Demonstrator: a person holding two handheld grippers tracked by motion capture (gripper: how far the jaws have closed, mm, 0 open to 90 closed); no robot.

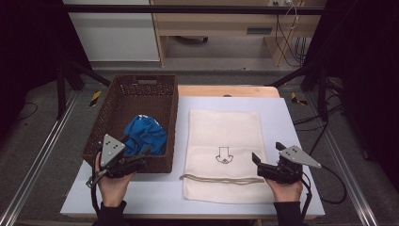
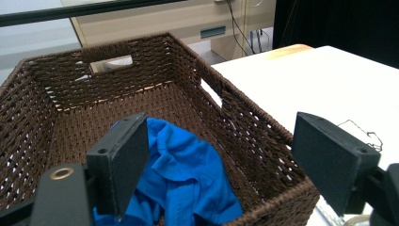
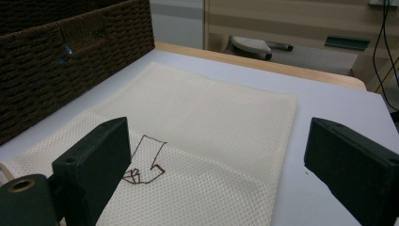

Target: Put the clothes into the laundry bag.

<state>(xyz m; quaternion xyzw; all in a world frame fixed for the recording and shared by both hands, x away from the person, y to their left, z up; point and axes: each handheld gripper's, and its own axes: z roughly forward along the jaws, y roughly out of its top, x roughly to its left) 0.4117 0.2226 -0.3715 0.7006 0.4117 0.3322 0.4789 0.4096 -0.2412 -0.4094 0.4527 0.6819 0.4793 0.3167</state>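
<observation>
A crumpled blue cloth [image 1: 146, 135] [image 2: 188, 179] lies in the near right part of a brown wicker basket [image 1: 120, 99] [image 2: 70, 84]. My left gripper [image 1: 139, 147] [image 2: 221, 162] hangs open over the basket's near rim, above the cloth, with nothing between its jaws. A cream mesh drawstring bag [image 1: 225, 136] [image 3: 207, 122] lies flat on the white table, a small brown emblem [image 1: 224, 157] [image 3: 143, 162] printed on it. My right gripper [image 1: 266, 157] [image 3: 216, 174] stands open at the bag's near right edge, empty, its jaws spread over the mesh.
The white table top [image 1: 291, 117] [image 3: 339, 113] has bare room right of the bag. The basket's wall [image 3: 61, 61] stands close to the bag's left side. The bag's drawstring [image 1: 221, 179] runs along its near end. Dark frame rails [image 1: 37, 155] flank the table.
</observation>
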